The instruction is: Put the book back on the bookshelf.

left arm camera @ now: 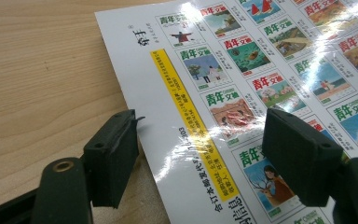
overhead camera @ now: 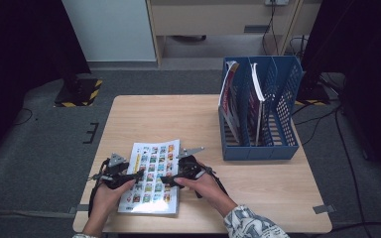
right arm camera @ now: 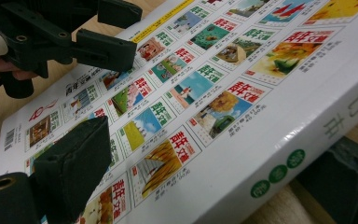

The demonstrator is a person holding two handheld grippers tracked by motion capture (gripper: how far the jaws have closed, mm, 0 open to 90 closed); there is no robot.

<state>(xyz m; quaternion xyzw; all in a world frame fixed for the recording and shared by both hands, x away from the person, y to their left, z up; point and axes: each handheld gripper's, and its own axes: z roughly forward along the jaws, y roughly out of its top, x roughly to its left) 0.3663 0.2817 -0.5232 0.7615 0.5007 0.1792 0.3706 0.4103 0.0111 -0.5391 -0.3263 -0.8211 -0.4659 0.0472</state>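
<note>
1. Glossy glare washes out part of the book (overhead camera: 151, 176) cover at its near end in the high view, and the small print on its picture tiles is too fine to read there.
2. The right gripper (right arm camera: 205, 177) has one jaw over the cover and the other under the spine edge, which is raised off the wood; whether the pads press on the book cannot be told.
3. The left gripper (left arm camera: 200, 156) stands spread, one jaw beside the book's edge on the wood, the other above the cover, neither pinching it.
4. A blue file rack (overhead camera: 287, 144) stands well to the right of the book, with two magazines (overhead camera: 230, 96) upright in its left slots.
5. The book lies on the near part of the pale wooden table (overhead camera: 178, 119); grey carpet (overhead camera: 39, 148) and a white cabinet (overhead camera: 111, 29) lie beyond it.
</note>
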